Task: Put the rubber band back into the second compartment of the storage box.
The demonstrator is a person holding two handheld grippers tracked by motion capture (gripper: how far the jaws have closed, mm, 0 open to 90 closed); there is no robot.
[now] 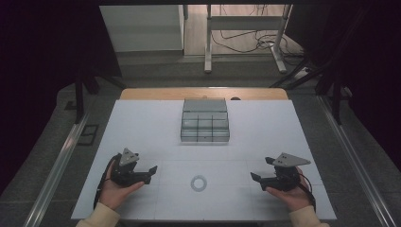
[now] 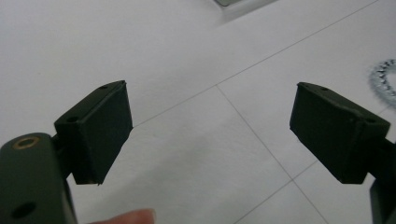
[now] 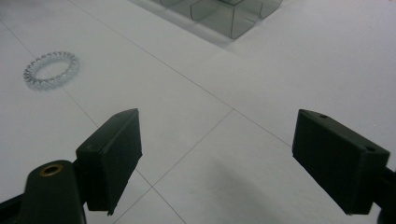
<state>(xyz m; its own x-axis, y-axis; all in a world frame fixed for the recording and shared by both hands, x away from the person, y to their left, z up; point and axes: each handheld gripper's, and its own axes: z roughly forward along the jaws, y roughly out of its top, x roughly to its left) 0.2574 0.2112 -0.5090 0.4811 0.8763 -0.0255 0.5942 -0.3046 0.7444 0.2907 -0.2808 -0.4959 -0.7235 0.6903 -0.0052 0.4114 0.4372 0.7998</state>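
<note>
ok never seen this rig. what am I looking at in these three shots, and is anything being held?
No robot arm here: a person holds a two-jaw hand gripper in each hand. The high view looks down on a white table, with the left gripper and right gripper near its front edge. The other two pictures come from cameras riding on the grippers, looking out along their black jaws.

On the table lie a clear coiled ring, between the grippers, and farther back a clear compartment box. The ring also shows in the left gripper view and the right gripper view.

Both grippers stand wide open with nothing between the jaws. Nothing is held.
</note>
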